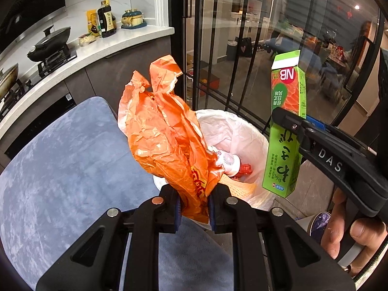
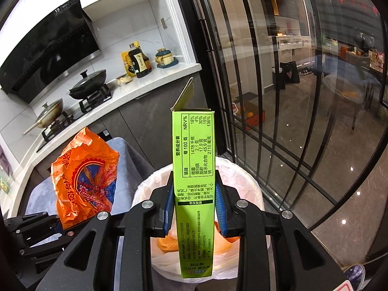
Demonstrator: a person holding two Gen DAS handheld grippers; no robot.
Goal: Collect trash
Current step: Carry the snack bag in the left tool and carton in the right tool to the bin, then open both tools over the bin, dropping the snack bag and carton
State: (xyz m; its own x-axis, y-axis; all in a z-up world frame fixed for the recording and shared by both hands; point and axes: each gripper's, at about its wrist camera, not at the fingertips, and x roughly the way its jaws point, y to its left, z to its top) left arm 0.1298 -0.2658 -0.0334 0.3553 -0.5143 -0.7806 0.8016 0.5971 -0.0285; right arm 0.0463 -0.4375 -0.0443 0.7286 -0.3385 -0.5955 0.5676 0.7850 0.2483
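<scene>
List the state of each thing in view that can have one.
Left gripper: shut on orange plastic bag, crumpled.
Right gripper: shut on green carton, top flap open.
Trash bin: lined with a white bag, holding trash.
Wok: lidded, on the stove.

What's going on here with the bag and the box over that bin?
A person is collecting trash with a handheld gripper in each hand. The left gripper is shut on a crumpled orange plastic bag, and the right gripper is shut on a tall green carton. Both are held above the white-lined trash bin, which already holds some rubbish. Nothing has been dropped yet.
</scene>
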